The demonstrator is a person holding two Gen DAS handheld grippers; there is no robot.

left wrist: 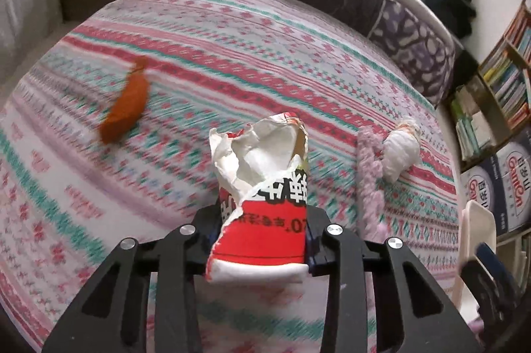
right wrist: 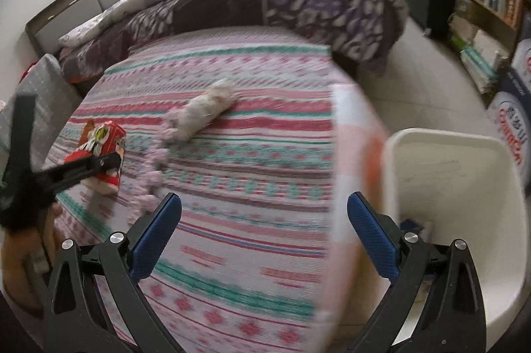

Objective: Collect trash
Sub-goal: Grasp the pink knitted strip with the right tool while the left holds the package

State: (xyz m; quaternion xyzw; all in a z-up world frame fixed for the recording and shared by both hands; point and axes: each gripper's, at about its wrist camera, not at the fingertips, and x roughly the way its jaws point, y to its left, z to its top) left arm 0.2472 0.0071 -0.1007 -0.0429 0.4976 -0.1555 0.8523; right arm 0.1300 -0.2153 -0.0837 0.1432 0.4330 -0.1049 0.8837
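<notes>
Left wrist view: the left tongs (left wrist: 264, 222) are clenched on a torn red and white carton (left wrist: 262, 203), which stands upright between the two fingers with its ripped white top pointing away from the camera. The carton is held above the bed (left wrist: 232, 31), which carries a striped pink, red and green sheet. An orange wrapper (left wrist: 126, 104) lies on the sheet well to the left of the tongs. A white wad of paper (left wrist: 400, 150) lies on the sheet to the right, touching a strip of pink knitted fabric (left wrist: 370, 174). A bookshelf (left wrist: 501, 81) stands at the far right.

Right wrist view: the right tongs (right wrist: 264, 233) are released, the blue pads (right wrist: 156, 237) spread wide with nothing between them, above the near edge of the bed (right wrist: 232, 61). A white bin (right wrist: 454, 220) stands just beside the right finger, off the edge of the bed. The left tongs (right wrist: 99, 162) appear at the far left, gripping the carton (right wrist: 103, 147). The white wad of paper (right wrist: 205, 110) lies mid-bed, well apart from both tongs. The view is blurred.
</notes>
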